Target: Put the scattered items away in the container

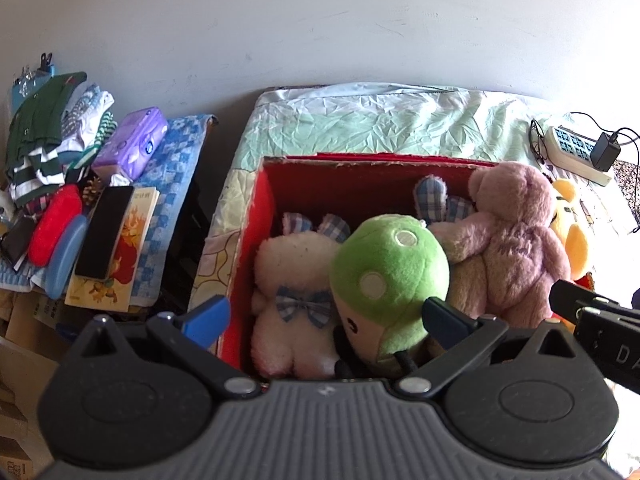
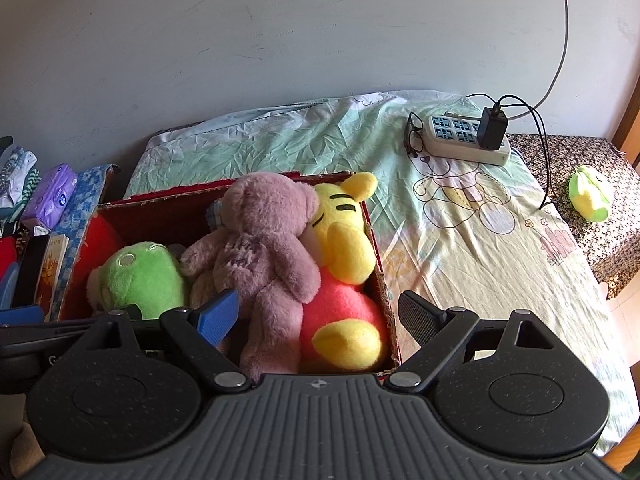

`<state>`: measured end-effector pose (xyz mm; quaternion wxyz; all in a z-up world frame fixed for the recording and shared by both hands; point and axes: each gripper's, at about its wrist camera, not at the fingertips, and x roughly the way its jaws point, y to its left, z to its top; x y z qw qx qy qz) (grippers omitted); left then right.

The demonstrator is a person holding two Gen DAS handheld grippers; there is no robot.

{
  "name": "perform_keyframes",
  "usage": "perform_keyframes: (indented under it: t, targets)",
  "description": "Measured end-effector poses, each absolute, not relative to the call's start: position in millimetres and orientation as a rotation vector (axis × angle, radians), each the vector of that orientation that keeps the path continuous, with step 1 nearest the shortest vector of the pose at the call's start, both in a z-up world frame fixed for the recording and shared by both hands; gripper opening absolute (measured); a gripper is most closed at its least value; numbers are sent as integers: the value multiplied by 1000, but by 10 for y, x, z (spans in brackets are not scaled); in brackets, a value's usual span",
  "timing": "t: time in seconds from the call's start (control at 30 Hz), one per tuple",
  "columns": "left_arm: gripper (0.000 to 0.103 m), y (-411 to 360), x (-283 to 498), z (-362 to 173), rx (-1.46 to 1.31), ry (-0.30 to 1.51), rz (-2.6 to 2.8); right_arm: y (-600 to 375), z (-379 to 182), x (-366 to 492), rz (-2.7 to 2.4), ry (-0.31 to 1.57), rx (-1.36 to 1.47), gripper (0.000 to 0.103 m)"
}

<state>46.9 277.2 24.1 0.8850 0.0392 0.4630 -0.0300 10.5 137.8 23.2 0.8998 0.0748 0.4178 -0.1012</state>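
The left gripper [image 1: 326, 316] hangs over the near edge of the red box [image 1: 264, 216], its jaws spread wide and empty — the blue finger [image 1: 208, 318] sits outside the box's left wall, the dark one in front of the green toy [image 1: 390, 276]. The right gripper [image 2: 320, 314] is likewise spread apart with nothing between its fingers, hovering at the box's near right corner.

The box stands on the bed [image 2: 460, 240] and is packed: a white bunny [image 1: 294, 300] at the left, the green toy beside it, a pink bear [image 2: 264, 248] lying across the middle, and a yellow toy [image 2: 344, 240] against the right wall. One small green plush [image 2: 591, 198] lies well apart on the patterned cover at far right — outside the box. A power strip [image 2: 466, 140] and glasses [image 2: 414, 136] rest at the far side of the bed.
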Motion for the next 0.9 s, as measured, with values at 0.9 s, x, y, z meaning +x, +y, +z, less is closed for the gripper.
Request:
perform_keyframes:
  t: [0.9]
  targets:
    - [102,2811,377,300,68,936,-56,1385,261,7,-211,842,159,89]
